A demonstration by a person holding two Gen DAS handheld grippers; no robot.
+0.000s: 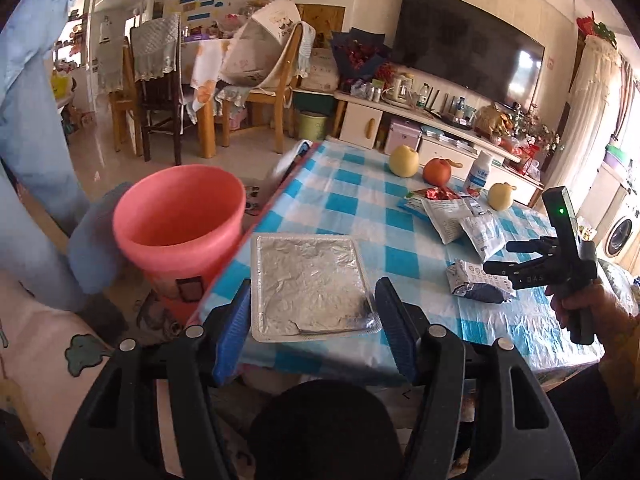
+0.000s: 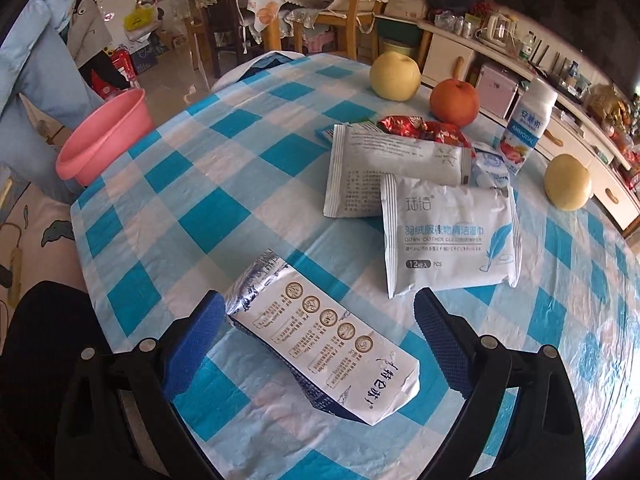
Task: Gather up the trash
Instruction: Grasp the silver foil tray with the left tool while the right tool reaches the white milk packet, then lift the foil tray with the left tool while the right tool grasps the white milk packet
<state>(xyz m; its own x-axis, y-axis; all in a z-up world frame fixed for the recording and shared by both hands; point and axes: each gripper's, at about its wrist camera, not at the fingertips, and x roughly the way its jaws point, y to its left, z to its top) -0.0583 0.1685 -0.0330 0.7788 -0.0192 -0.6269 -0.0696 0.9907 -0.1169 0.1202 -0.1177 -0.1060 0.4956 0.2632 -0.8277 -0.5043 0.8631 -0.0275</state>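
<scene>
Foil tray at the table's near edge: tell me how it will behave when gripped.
The foil tray looks thin and crinkled, so it probably crumples rather than staying stiff. It appears empty, so likely light. Lying flat, it may slide on the glossy tablecloth when nudged.

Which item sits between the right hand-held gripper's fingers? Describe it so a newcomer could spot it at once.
On the blue-and-white checked table, look at the edge nearest the camera, in front of the white wipes packs. There a crumpled milk carton lies flat inside the open right hand-held gripper. Unlike the packs, it shows a silver torn end and a row of round icons.
</scene>
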